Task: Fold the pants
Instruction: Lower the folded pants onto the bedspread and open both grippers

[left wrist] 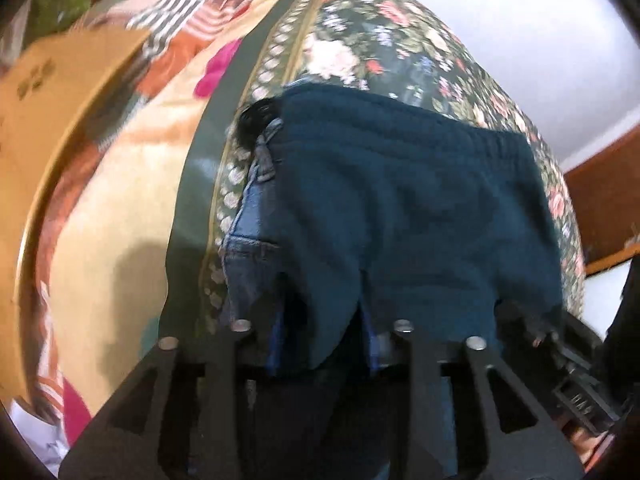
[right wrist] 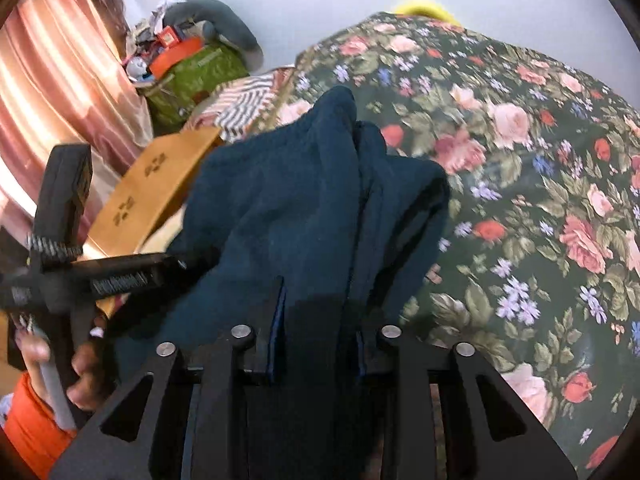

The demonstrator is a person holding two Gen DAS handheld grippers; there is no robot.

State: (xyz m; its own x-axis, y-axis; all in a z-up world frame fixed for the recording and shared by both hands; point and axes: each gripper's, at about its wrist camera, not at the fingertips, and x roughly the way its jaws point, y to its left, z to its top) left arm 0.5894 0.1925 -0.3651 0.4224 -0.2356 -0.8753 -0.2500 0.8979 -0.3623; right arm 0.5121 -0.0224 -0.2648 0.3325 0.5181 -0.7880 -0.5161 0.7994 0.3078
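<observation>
Right up against my lens, dark teal pants (left wrist: 400, 208) are filling the left wrist view, bunched between the fingers of my left gripper (left wrist: 324, 320), which is clamping down on the cloth. Same story on the other side: my right gripper (right wrist: 318, 320) is pinching a thick fold of the pants (right wrist: 304, 208), and the fabric is draping over the fingertips, so I am not seeing where the pads actually meet.

Biggest thing under it all is the floral bedspread (right wrist: 520, 168), dark green with pink roses, running off the frame on the right. It is giving me plenty of flat room on that side. Its patterned border (left wrist: 240, 184) is marking the edge on the left view, with a peach sheet (left wrist: 132, 216) beyond it.

Blue jeans (left wrist: 248, 248) are lying partly under the teal pants, mostly covered, only a strip showing beside the border. Something black (left wrist: 252, 120) is sitting at the jeans' top end; I can't tell what it is.

A tan cardboard box (right wrist: 156, 196) is crowding the bed's far left edge, blurred. Behind it a green bag (right wrist: 192, 76) of clutter is sitting by the pink curtain (right wrist: 60, 80).

The other handle (right wrist: 64, 264) is poking into the right view, a hand (right wrist: 88, 376) wrapping it.

The pants look soft, fleecy, with a gathered waistband (left wrist: 420, 132) lying across the spread.
</observation>
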